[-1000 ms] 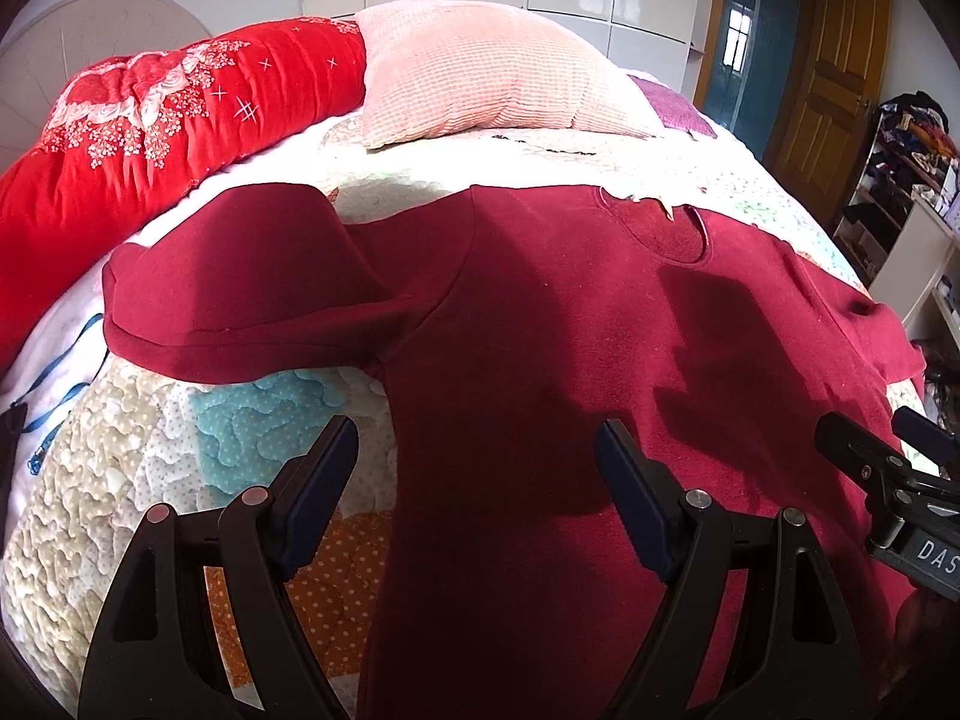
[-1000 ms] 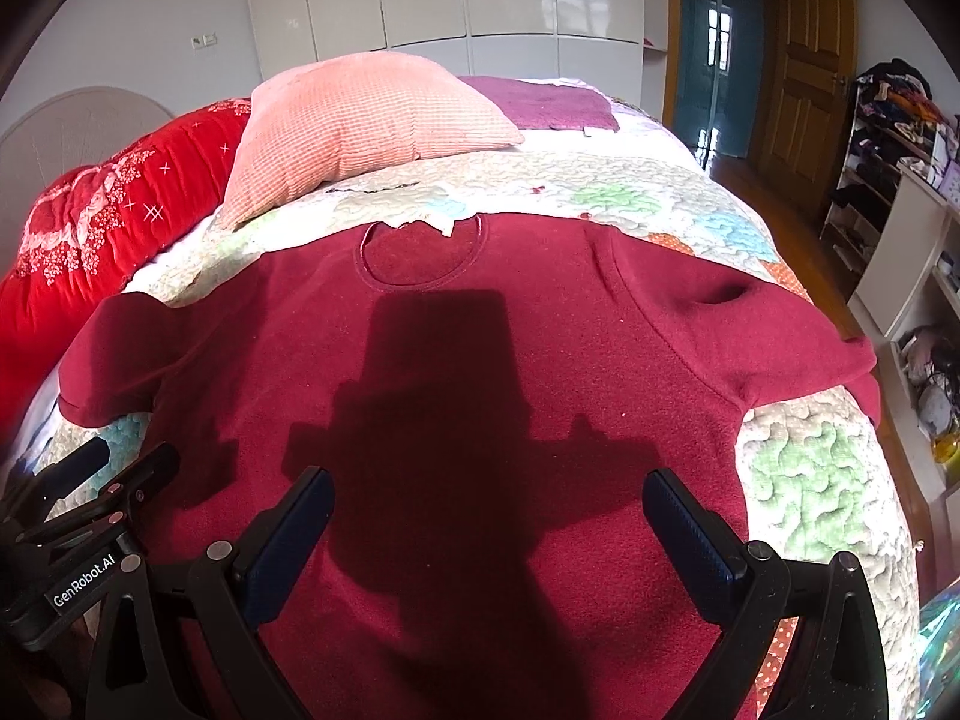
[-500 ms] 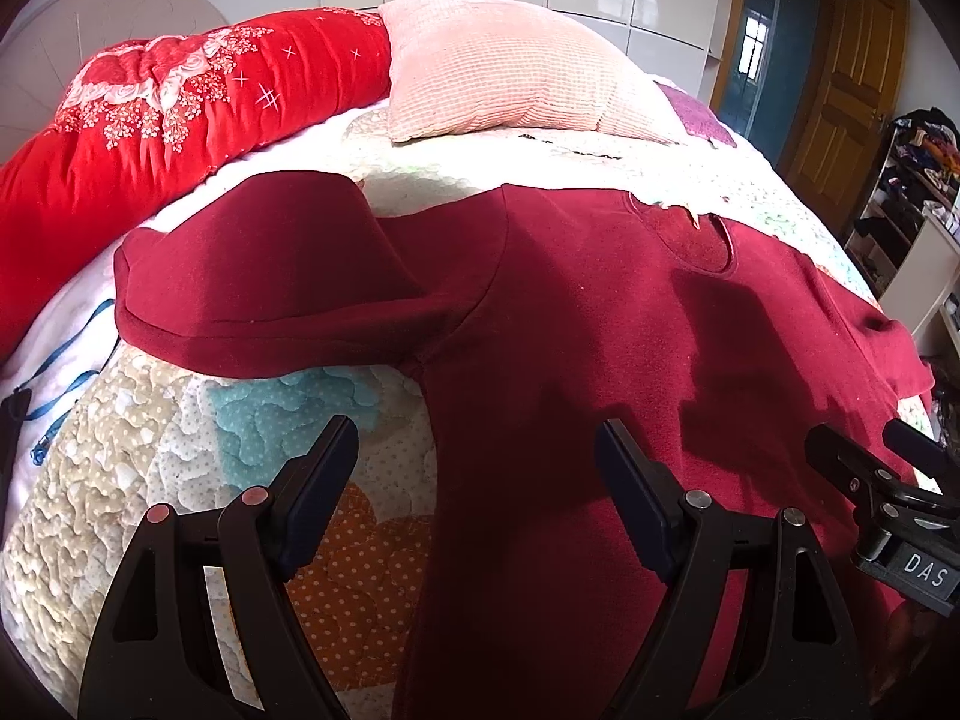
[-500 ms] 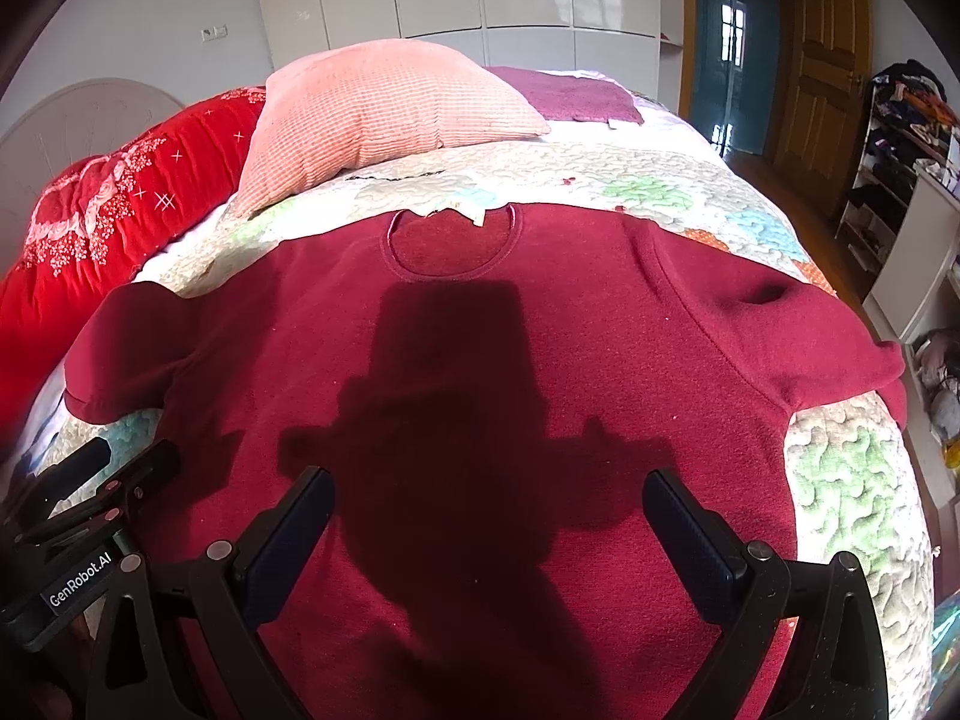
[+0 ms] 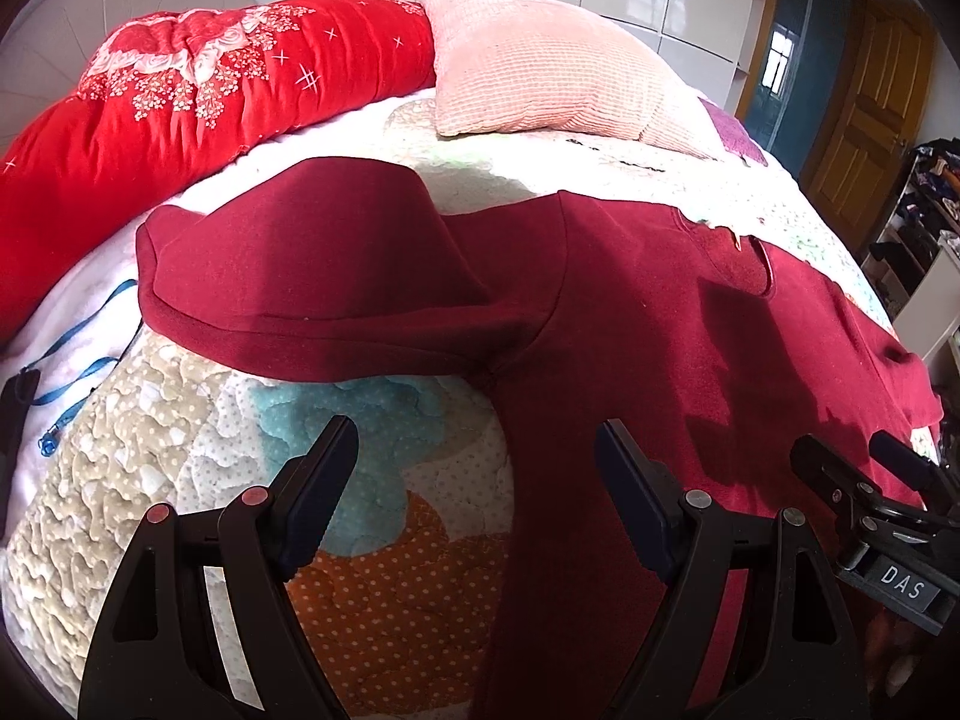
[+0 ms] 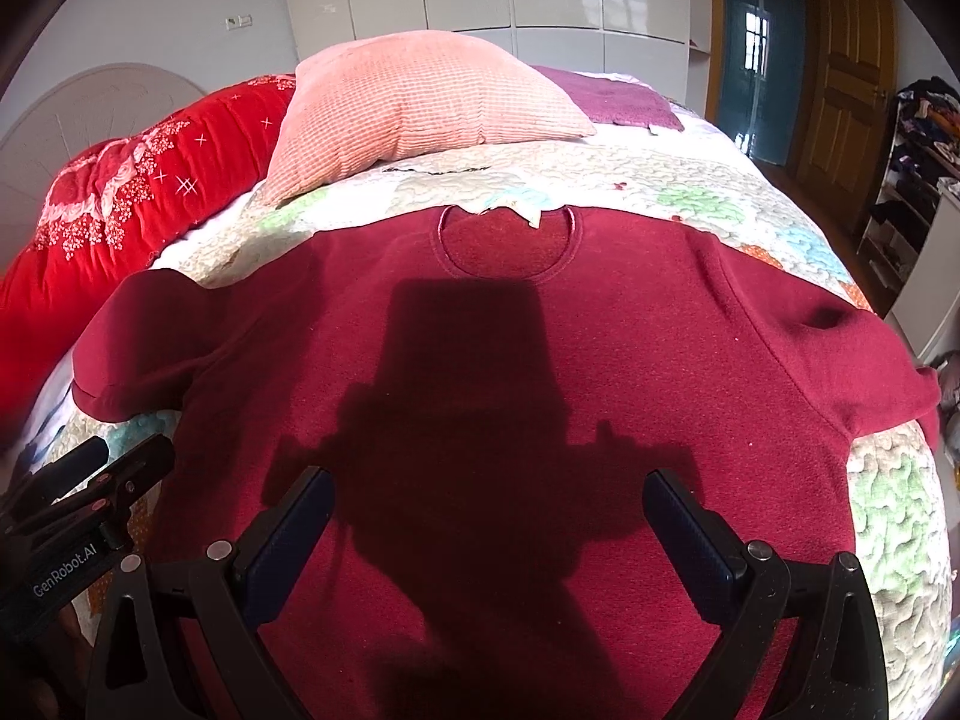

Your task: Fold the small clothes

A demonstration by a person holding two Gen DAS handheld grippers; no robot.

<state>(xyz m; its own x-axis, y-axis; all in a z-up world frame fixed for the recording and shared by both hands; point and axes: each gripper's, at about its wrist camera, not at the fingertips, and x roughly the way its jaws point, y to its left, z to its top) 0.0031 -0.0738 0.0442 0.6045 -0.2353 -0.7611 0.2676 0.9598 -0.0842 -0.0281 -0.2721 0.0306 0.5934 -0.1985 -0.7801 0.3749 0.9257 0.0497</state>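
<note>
A dark red long-sleeved top [image 6: 492, 360] lies flat and face up on the quilted bed, neckline away from me. Its left sleeve [image 5: 312, 288] lies spread toward the red bolster. My left gripper [image 5: 474, 468] hovers open above the top's left side edge, one finger over the quilt and one over the cloth, holding nothing. My right gripper [image 6: 486, 510] hangs open over the middle of the top's body, empty. The right gripper's tips [image 5: 864, 468] show at the edge of the left wrist view, and the left gripper's tips [image 6: 114, 468] at the edge of the right wrist view.
A pink pillow [image 6: 420, 108] and a red flowered bolster [image 5: 180, 108] lie at the head of the patchwork quilt [image 5: 180, 480]. A purple cloth [image 6: 618, 102] sits behind the pillow. A blue strap [image 5: 78, 372] lies at the bed's left. Shelves with clothes [image 6: 918, 168] and a wooden door [image 6: 846, 90] stand at right.
Both grippers have shifted sideways: the left one toward the top's left edge, more quilt now showing between its fingers. The right one moved closer over the top's body. Jaws unchanged.
</note>
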